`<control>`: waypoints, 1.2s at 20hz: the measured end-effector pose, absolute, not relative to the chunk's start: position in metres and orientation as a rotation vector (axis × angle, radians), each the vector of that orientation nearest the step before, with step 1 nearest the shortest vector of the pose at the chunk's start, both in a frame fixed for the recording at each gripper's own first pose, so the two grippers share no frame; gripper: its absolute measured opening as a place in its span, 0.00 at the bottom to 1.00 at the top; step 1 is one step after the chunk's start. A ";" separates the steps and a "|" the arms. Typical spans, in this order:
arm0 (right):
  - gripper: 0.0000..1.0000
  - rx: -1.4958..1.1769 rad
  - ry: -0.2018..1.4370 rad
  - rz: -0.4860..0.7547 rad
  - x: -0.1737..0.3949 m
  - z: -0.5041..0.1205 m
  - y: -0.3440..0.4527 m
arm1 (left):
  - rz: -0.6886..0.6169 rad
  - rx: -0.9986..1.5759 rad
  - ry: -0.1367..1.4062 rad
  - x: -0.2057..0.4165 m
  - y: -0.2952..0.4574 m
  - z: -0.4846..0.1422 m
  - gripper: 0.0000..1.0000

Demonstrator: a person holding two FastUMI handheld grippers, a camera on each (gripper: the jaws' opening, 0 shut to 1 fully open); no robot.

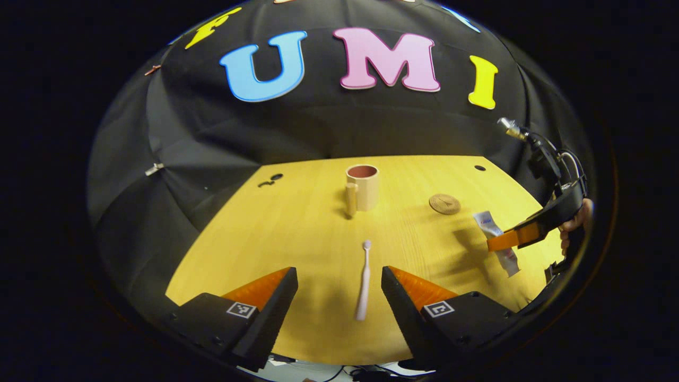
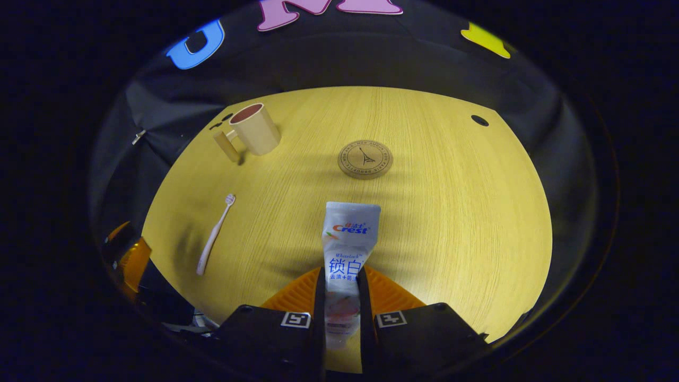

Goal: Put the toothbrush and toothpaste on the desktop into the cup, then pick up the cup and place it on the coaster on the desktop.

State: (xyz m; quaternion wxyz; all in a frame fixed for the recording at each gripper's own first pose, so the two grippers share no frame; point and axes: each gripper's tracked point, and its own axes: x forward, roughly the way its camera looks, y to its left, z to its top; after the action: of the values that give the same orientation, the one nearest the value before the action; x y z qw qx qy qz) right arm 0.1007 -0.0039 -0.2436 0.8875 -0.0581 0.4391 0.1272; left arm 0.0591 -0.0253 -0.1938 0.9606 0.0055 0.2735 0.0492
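Right gripper (image 2: 340,297) clamped on toothpaste (image 2: 347,239), both fingers pressing tube sides, flat crimped end pointing toward coaster (image 2: 365,159); left gripper (image 1: 339,297) fingers spread wide, toothbrush (image 1: 364,281) lying flat on desktop (image 1: 297,228) between them, not touched; cup (image 1: 364,185) upright at far centre, handle toward camera, well apart from coaster.
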 end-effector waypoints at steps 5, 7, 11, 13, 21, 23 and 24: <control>0.30 -0.117 0.875 0.318 0.097 -0.227 -0.016 | 0.081 0.016 0.721 0.093 -0.031 -0.247 0.98; 0.30 -0.111 0.868 0.312 0.096 -0.224 -0.024 | 0.085 -0.008 0.810 0.103 -0.029 -0.268 0.96; 0.30 -0.076 0.861 0.291 0.093 -0.221 -0.034 | 0.055 0.004 0.919 0.112 -0.027 -0.295 0.92; 0.30 -0.084 0.855 0.292 0.092 -0.220 -0.040 | 0.037 0.013 0.955 0.116 -0.028 -0.304 0.86; 0.30 -0.076 0.854 0.301 0.093 -0.221 -0.040 | -0.031 -0.027 1.024 0.115 -0.042 -0.312 0.60; 0.30 -0.080 0.854 0.312 0.093 -0.221 -0.037 | -0.046 -0.019 1.038 0.116 -0.044 -0.313 0.51; 0.30 -0.080 0.853 0.319 0.094 -0.220 -0.035 | -0.053 -0.017 1.036 0.118 -0.046 -0.313 0.32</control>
State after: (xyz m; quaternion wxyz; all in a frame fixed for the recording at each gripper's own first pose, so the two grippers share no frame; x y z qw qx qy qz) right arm 0.0937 -0.0348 -0.2204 0.8973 -0.0384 0.4120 0.1538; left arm 0.1176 -0.0455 -0.3129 0.8683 -0.0083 0.4953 -0.0252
